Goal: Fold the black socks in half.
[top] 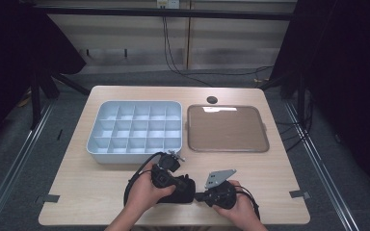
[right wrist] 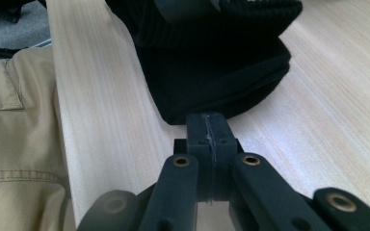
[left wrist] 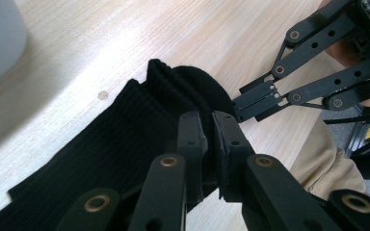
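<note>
Black ribbed cloth (top: 180, 189) lies bunched at the near edge of the surface (top: 96, 192), between the two hands.

Left gripper (left wrist: 211, 132): jaws nearly together, a narrow gap left, with a fold of the cloth (left wrist: 125, 144) running up between them. Pinching it, from the left gripper view. The right gripper's jaws show in that view too, tip touching the rounded end of the cloth.

Right gripper (right wrist: 207, 132): jaws pressed flat together, nothing between the pads, tip right at the lower edge of the cloth (right wrist: 212, 72).

In the high view the left gripper (top: 166, 175) sits on top of the cloth and the right gripper (top: 197, 196) butts its right end.

Beyond them: grey compartment tray (top: 92, 144) on the left, flat brown tray (top: 262, 144) just beside it on the right. Both are apart from the cloth.
</note>
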A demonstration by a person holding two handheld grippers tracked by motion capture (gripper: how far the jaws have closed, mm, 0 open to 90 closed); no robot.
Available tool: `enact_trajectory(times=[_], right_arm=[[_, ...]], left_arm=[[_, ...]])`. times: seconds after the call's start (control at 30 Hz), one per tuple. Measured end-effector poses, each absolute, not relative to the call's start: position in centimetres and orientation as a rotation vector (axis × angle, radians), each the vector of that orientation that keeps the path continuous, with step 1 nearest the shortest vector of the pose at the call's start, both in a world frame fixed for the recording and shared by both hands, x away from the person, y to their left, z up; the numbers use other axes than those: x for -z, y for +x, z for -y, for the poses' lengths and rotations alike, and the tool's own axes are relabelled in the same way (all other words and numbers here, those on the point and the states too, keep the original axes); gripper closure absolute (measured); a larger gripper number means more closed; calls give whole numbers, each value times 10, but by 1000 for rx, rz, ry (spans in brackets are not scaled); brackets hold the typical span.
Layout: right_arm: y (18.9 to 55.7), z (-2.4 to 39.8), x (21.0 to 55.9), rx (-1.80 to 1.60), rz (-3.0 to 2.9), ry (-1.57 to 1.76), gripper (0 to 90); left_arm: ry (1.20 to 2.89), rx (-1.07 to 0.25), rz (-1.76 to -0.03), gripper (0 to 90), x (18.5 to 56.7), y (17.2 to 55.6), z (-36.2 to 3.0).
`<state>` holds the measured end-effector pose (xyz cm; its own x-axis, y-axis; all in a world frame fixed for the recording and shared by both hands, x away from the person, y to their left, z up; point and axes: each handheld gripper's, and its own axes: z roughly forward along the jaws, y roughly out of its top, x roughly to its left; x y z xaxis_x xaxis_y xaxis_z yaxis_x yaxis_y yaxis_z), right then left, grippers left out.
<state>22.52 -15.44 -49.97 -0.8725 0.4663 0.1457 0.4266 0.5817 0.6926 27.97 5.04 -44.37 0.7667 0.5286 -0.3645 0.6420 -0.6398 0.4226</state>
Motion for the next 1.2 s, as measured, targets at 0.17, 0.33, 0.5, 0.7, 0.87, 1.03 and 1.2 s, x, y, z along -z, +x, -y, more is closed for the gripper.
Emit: enact_trajectory(times=[0.17,0.33,0.5,0.7,0.87,1.03,1.2], right_arm=[[225,154,500,-1183,-2747,774,900],[225,154,500,-1182,-2748,776,900],[225,155,500,-1183,-2747,774,900],[225,155,500,-1184,-2747,777,900],[225,155,500,-1184,-2747,777,900],[225,154,500,-1186,-2748,774,900],[225,154,500,-1185,-2749,775,900]], left_arm=[[2444,284,-855,826,448,278,-46],[2442,281,-855,818,449,277,-46],[2418,282,-843,747,445,275,-46],[2384,263,-835,661,433,275,-53],[2394,217,-852,641,431,277,-59],[2405,204,-882,633,439,279,-62],[2461,175,-879,633,455,276,-55]])
